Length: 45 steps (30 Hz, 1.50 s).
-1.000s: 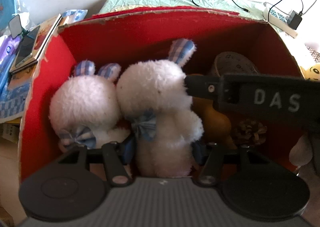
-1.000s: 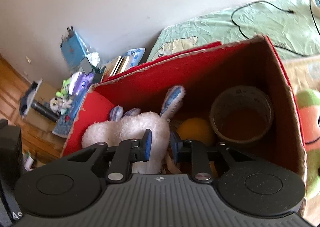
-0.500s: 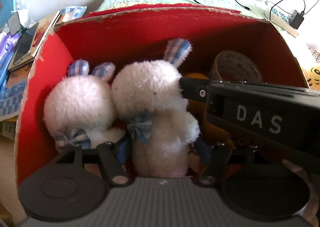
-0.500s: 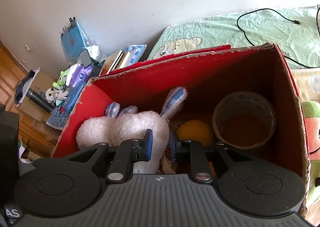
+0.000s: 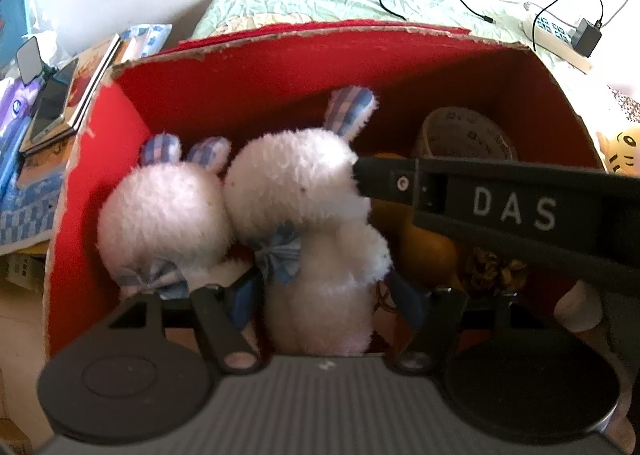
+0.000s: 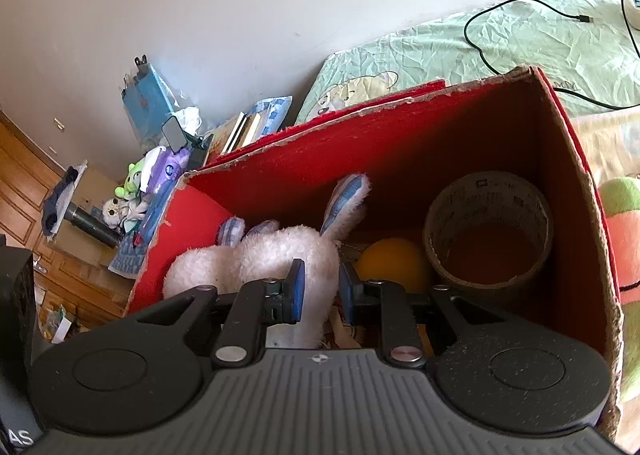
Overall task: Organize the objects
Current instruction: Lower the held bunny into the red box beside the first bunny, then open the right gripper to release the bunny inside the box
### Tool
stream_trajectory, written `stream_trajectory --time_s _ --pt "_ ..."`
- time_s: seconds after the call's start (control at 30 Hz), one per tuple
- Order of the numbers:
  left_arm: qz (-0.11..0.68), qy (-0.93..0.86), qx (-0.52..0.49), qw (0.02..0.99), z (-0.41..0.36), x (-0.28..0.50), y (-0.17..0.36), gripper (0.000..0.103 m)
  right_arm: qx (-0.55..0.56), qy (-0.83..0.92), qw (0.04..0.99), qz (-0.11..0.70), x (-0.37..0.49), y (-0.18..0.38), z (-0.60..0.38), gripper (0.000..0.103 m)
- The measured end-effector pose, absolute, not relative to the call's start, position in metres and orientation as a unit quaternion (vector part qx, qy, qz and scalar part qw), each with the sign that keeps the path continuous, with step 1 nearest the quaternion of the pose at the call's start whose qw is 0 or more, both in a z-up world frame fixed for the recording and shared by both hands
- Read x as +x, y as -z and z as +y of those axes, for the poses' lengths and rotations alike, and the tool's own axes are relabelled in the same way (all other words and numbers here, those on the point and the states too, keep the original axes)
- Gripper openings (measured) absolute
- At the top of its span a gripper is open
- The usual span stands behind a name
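The left tool (image 5: 324, 295) is spread wide, while the right tool (image 6: 319, 291) is nearly closed, gripping nothing.

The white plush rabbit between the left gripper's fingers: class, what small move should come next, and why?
Probably draw the left gripper straight back. Its fingers stand open on either side of the white plush rabbit, which already sits inside the red box beside its twin rabbit, so it looks placed.

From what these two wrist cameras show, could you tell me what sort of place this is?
Probably a bedroom at home: a bed with a green cartoon-print sheet, a charger cable trailing over it, and a red box holding plush rabbits.
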<state>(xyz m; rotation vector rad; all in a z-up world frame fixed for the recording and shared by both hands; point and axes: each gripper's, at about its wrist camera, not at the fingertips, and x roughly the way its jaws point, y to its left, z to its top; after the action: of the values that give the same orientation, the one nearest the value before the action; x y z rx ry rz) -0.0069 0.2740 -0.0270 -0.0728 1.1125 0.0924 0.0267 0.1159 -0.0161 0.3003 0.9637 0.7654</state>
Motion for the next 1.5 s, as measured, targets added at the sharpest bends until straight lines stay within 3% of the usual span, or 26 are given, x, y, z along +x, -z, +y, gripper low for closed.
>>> stream_trajectory --time_s 0.2,0.33,0.57,0.67,1.5 --pt "0.52 -0.045 -0.032 0.852 0.274 -0.01 0.024 0.075 0.15 -0.355 0.806 0.45 0.027 0.016 0.114 0.022" --pt "0.517 -0.039 -0.041 0.854 0.275 -0.009 0.021 0.083 0.147 -0.356 0.807 0.448 0.027 0.016 0.115 0.022" --pt "0.503 -0.053 -0.018 0.863 0.267 -0.012 0.014 0.084 0.145 -0.357 0.809 0.444 0.027 0.016 0.114 0.022" --pt "0.491 -0.066 0.001 0.869 0.266 -0.015 0.009 0.09 0.147 -0.354 0.811 0.443 0.027 0.016 0.114 0.022" --pt "0.489 -0.096 0.032 0.867 0.267 -0.005 0.001 0.091 0.151 -0.361 0.808 0.441 0.026 0.016 0.114 0.022"
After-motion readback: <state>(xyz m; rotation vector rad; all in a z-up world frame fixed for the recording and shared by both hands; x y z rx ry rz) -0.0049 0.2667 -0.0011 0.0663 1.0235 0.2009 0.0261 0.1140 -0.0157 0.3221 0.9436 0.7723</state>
